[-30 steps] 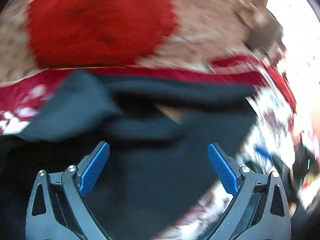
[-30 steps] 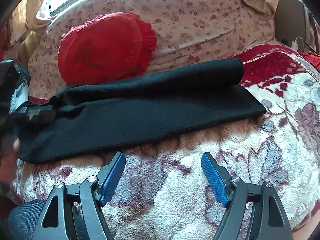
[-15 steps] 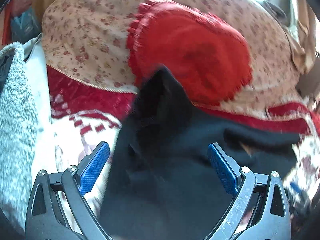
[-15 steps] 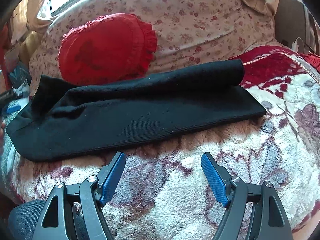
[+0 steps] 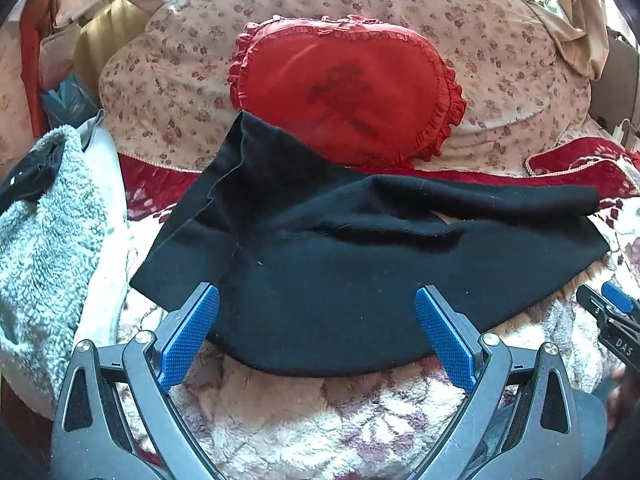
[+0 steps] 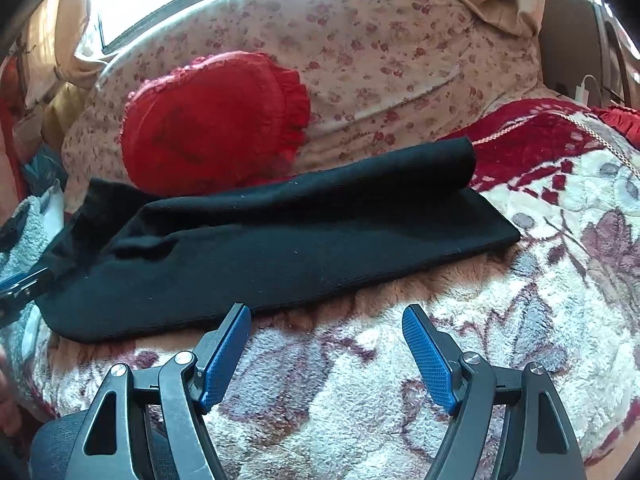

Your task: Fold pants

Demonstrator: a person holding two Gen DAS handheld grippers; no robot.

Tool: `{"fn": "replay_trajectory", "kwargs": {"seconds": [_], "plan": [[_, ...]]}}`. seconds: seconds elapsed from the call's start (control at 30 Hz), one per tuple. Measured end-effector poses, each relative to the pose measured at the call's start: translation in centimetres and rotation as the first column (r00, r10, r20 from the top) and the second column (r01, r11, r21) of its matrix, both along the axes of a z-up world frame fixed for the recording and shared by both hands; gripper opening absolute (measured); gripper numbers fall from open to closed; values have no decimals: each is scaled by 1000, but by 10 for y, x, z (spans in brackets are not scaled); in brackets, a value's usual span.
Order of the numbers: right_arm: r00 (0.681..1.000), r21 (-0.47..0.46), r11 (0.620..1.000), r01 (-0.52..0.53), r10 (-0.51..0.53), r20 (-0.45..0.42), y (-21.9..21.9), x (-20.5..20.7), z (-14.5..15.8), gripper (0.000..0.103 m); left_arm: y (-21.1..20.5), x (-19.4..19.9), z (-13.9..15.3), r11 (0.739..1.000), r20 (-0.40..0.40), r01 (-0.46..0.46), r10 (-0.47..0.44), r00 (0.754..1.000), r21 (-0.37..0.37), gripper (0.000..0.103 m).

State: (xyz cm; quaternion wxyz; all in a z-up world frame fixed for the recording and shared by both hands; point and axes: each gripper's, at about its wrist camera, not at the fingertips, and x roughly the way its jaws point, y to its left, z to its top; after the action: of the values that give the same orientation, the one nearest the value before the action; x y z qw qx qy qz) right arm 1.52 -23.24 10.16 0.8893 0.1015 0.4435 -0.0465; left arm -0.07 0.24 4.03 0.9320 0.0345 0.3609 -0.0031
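Observation:
Black pants [image 5: 340, 264] lie folded lengthwise across a plush floral blanket [image 5: 320, 412], one leg resting loosely on the other. Their waist end rises against a red heart cushion [image 5: 344, 88]. My left gripper [image 5: 316, 328] is open just in front of the pants' near edge, holding nothing. In the right wrist view the pants [image 6: 280, 248] stretch from left to right, leg ends at the right. My right gripper [image 6: 326, 344] is open over the blanket [image 6: 400, 380], a little short of the pants' front hem. The right gripper's tip [image 5: 612, 312] shows at the left wrist view's right edge.
A large floral pillow [image 5: 400, 12] sits behind the cushion. A grey fluffy blanket [image 5: 44, 232] is piled at the left. A red patterned border [image 6: 532, 140] runs along the blanket's far side. A white charger [image 6: 582, 92] lies at the far right.
My left gripper has let go of the pants' waist end and pulled back toward me; the waist now rests against the red cushion. The right gripper has hardly moved.

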Motion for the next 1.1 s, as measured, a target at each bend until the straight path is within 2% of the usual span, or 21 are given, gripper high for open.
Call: {"fn": "replay_trajectory", "kwargs": {"seconds": [0.2, 0.37, 0.83, 0.97, 1.1], "plan": [[997, -54, 998, 41, -44, -65, -2, 4, -9, 77, 0, 6, -16, 1000, -47, 0, 2, 999, 26, 99], [997, -52, 998, 40, -43, -66, -5, 3, -9, 77, 3, 8, -26, 1000, -76, -5, 7, 997, 24, 99], [996, -55, 998, 30, -34, -83, -1, 5, -13, 77, 11, 6, -26, 999, -60, -18, 20, 998, 36, 99], [996, -52, 998, 30, -34, -85, 0, 5, -13, 77, 27, 10, -22, 999, -58, -38, 38, 998, 14, 99], [996, -35, 999, 41, -43, -78, -3, 3, -12, 77, 71, 12, -16, 991, -51, -131, 129, 990, -34, 99]]}}
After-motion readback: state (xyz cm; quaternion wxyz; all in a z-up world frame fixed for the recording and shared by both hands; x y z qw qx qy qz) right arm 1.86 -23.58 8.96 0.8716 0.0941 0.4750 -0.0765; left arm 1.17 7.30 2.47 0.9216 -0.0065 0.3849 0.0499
